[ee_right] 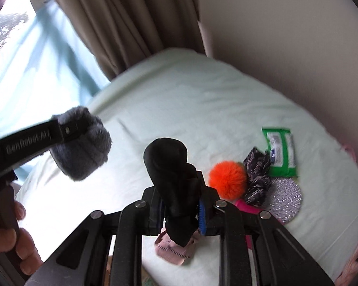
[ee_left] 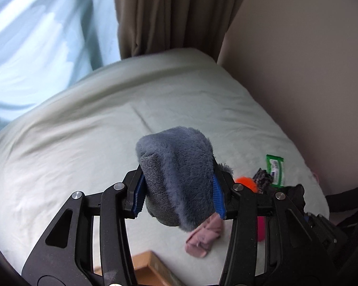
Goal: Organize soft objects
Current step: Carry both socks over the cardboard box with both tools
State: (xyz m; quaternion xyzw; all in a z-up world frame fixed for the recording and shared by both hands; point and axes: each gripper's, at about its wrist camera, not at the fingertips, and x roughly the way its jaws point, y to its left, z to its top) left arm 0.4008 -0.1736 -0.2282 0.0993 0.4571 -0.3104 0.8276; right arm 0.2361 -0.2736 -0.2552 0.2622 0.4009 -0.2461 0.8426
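My left gripper (ee_left: 179, 195) is shut on a fluffy grey-blue plush piece (ee_left: 176, 171), held up above the pale green bed (ee_left: 83, 124). From the right wrist view the same grey plush piece (ee_right: 83, 150) shows at the left, clamped in the left gripper's black fingers (ee_right: 66, 128). My right gripper (ee_right: 179, 212) is shut on a black sock (ee_right: 171, 166), which stands up between its blue pads. A pink sock (ee_right: 176, 250) lies on the sheet beneath both grippers; the pink sock (ee_left: 202, 238) also shows in the left wrist view.
At the right of the bed lie an orange pompom (ee_right: 226, 178), a dark patterned cloth (ee_right: 257, 176), a green wipes pack (ee_right: 279, 152), a silver glitter disc (ee_right: 286, 197) and something pink (ee_right: 245, 207). A wooden edge (ee_left: 145, 267) sits below. Brown curtain (ee_left: 169, 12) and wall (ee_left: 298, 47) behind. A hand (ee_right: 9, 243) grips the left handle.
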